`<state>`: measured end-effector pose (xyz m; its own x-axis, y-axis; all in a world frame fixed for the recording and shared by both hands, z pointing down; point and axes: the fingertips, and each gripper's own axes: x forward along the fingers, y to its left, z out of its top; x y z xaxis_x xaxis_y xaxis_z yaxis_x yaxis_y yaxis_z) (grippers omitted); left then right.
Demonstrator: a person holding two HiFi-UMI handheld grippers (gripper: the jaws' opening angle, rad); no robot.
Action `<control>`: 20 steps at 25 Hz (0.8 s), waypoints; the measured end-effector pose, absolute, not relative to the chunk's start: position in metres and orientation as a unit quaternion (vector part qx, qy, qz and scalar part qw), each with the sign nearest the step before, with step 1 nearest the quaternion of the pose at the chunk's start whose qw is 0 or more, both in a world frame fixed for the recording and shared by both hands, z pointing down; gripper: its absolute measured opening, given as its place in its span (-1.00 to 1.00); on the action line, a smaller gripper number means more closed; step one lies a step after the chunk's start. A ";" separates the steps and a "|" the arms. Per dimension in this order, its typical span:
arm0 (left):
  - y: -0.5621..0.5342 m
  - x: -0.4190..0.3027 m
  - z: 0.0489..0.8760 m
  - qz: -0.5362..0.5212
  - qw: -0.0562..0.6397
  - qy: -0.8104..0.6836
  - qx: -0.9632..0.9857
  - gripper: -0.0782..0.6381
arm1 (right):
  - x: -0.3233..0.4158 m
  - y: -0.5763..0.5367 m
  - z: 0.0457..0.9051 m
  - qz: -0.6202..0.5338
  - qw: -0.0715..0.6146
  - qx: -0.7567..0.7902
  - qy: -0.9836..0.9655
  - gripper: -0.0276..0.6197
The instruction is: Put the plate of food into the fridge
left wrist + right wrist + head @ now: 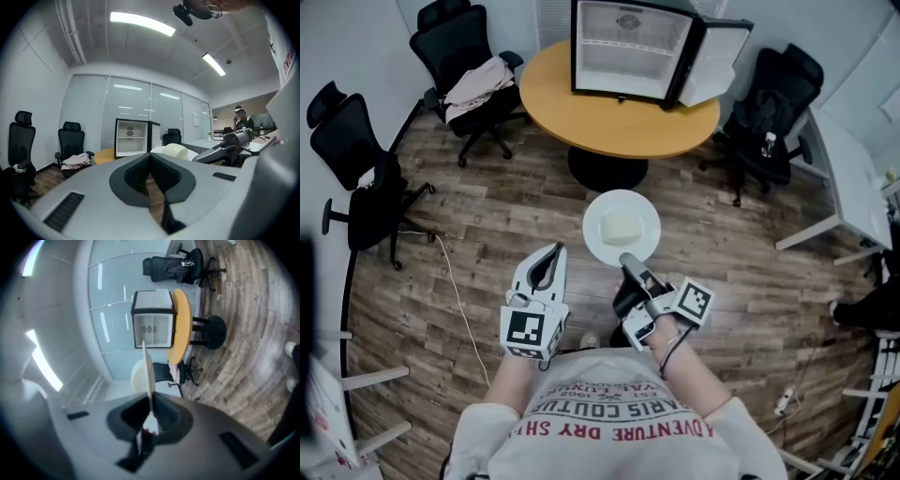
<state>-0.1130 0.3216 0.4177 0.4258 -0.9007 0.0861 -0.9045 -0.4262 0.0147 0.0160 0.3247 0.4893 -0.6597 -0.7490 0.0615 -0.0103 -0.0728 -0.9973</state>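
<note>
The right gripper (630, 264) pinches the near rim of the white plate (596, 234) and holds it level above the wooden floor (487, 216), a pale block of food (622, 226) lying on it — in the right gripper view the plate shows edge-on between the pads. The left gripper (547, 261) hangs just beside it, jaws pressed together on nothing. The small fridge (630, 47) stands on the round worktop (609, 127) with its door swung open — well apart from the plate.
</note>
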 end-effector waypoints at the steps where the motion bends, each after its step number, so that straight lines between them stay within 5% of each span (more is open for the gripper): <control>1: 0.319 -0.115 0.421 0.036 0.031 -0.535 0.844 -0.71 | 0.014 0.323 0.491 -0.667 0.276 -0.305 0.621 -0.80; 20: 0.160 -0.091 0.430 0.045 0.028 -0.578 0.814 -0.71 | 0.037 0.151 0.509 -0.693 0.235 -0.278 0.622 -0.80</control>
<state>-0.0907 0.1600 0.4300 0.3275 -0.9389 0.1063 -0.9439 -0.3301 -0.0070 0.0365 0.1513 0.5090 -0.7349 -0.6718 0.0926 -0.0203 -0.1146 -0.9932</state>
